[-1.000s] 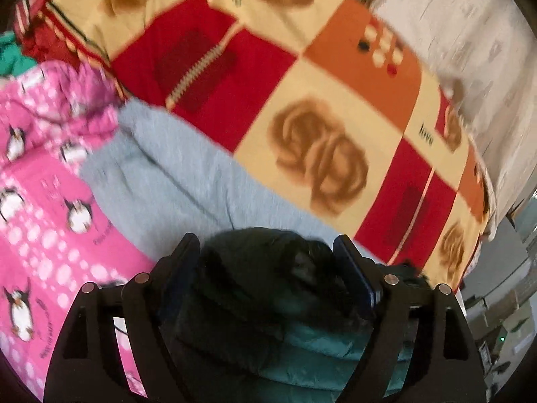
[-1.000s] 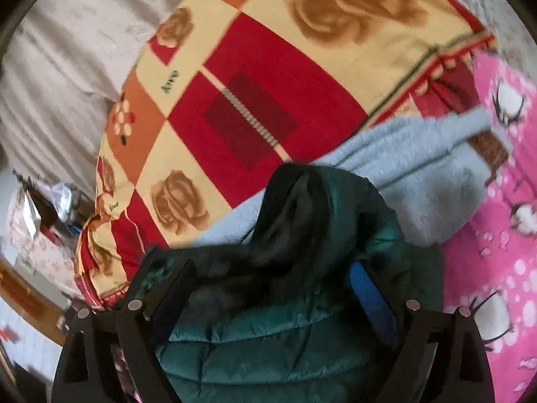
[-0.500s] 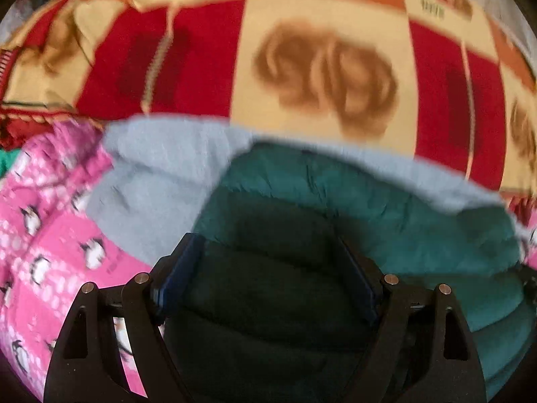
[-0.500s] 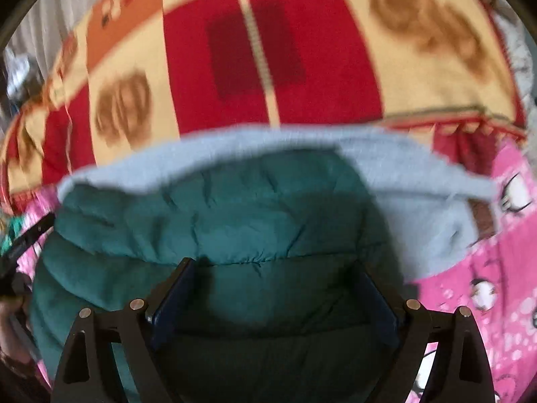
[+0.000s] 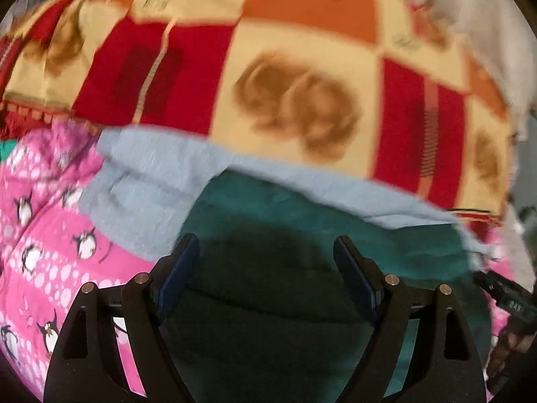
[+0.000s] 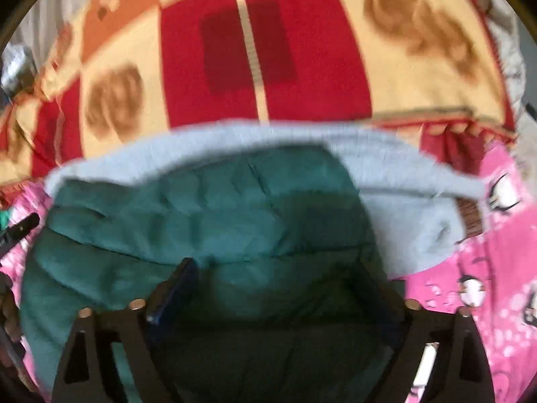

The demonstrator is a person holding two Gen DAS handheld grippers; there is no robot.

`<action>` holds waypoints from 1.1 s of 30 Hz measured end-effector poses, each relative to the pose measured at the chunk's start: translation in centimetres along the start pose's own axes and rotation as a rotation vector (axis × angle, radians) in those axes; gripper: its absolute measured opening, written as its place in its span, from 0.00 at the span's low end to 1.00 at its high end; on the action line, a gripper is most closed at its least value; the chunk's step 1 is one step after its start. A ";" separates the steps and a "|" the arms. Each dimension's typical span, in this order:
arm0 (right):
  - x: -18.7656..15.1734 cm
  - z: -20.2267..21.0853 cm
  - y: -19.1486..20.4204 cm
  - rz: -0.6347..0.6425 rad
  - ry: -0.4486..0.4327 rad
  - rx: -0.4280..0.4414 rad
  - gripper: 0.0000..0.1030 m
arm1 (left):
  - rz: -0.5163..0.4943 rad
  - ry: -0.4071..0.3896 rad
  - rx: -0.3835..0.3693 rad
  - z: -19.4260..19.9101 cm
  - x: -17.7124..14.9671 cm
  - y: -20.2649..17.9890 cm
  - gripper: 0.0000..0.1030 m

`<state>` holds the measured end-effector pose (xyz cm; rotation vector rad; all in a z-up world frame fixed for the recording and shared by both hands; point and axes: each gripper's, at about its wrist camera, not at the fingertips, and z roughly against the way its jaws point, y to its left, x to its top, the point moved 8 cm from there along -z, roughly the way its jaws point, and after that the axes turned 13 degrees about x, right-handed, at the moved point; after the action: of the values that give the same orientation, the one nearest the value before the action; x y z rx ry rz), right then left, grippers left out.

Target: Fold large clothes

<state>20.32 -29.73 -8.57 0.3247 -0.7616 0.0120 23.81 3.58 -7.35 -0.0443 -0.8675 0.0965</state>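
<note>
A dark green quilted jacket (image 5: pixel 302 262) lies on a light grey-blue fleece garment (image 5: pixel 141 188) on the bed. My left gripper (image 5: pixel 266 252) is open, its fingers wide apart just above the jacket's left part. In the right wrist view the jacket (image 6: pixel 208 215) fills the lower middle and the fleece (image 6: pixel 402 194) rims it. My right gripper (image 6: pixel 285 275) is open over the jacket's right part. Each gripper shows at the edge of the other's view, the right one in the left wrist view (image 5: pixel 506 299). Both views are blurred.
A patchwork blanket (image 5: pixel 295 77) in red, cream and orange with brown roses covers the bed beyond the clothes. A pink penguin-print cover (image 5: pixel 43 245) lies to the left, and also shows in the right wrist view (image 6: pixel 486 285). A grey wall (image 5: pixel 483 10) stands behind.
Both grippers let go of the bunched jacket and swung over it. The jacket went from a raised dark heap to lying spread flat on the fleece.
</note>
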 end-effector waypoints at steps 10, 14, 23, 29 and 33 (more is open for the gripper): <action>-6.8 0.7 5.1 0.104 0.083 0.060 0.90 | -0.316 0.087 -0.004 0.2 -6.8 -6.1 0.80; -6.2 7.2 3.2 0.008 -0.094 0.097 0.89 | -0.235 0.014 -0.071 4.1 -5.7 -2.9 0.80; -14.4 13.3 -4.8 -0.408 -0.197 0.246 0.89 | -0.016 -0.022 -0.037 7.6 -10.8 9.4 0.80; -17.3 9.4 -3.6 -0.561 -0.136 0.445 0.90 | -0.014 0.046 -0.155 5.9 -13.8 8.8 0.80; -15.9 8.2 -2.8 -0.517 -0.167 0.451 0.89 | -0.070 0.048 -0.200 5.6 -14.3 6.5 0.80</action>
<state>3.59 -33.06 -14.67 0.9545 -0.8180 -0.3384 9.91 8.57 -15.06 -0.2024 -0.8278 -0.0573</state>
